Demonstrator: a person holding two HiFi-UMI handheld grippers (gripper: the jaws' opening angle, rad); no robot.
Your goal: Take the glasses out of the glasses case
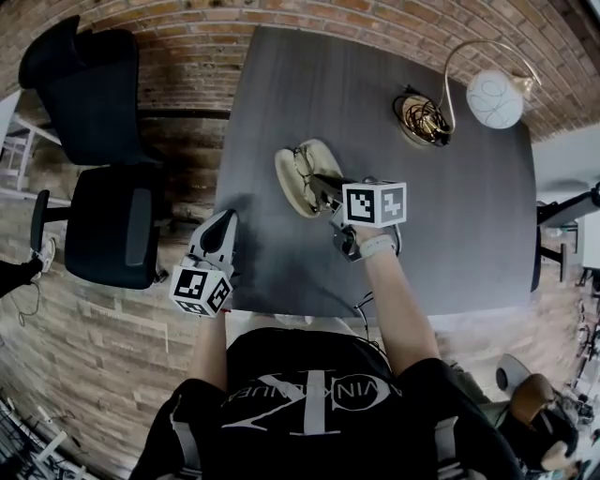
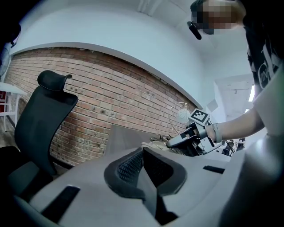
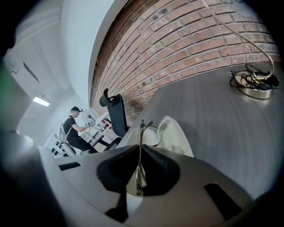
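Note:
An open cream glasses case lies on the dark grey table. The thin metal-framed glasses sit just above it. My right gripper reaches in from the right and is shut on the glasses' folded temple arms. In the right gripper view the lenses hang over the case's shell, tilted up out of it. My left gripper hovers at the table's left edge, away from the case. Its jaws are shut with nothing between them. From there I see the right gripper over the case.
A lamp with a white globe and a round base with coiled cable stands at the table's far right. Two black office chairs stand left of the table by a brick wall. A person sits far off.

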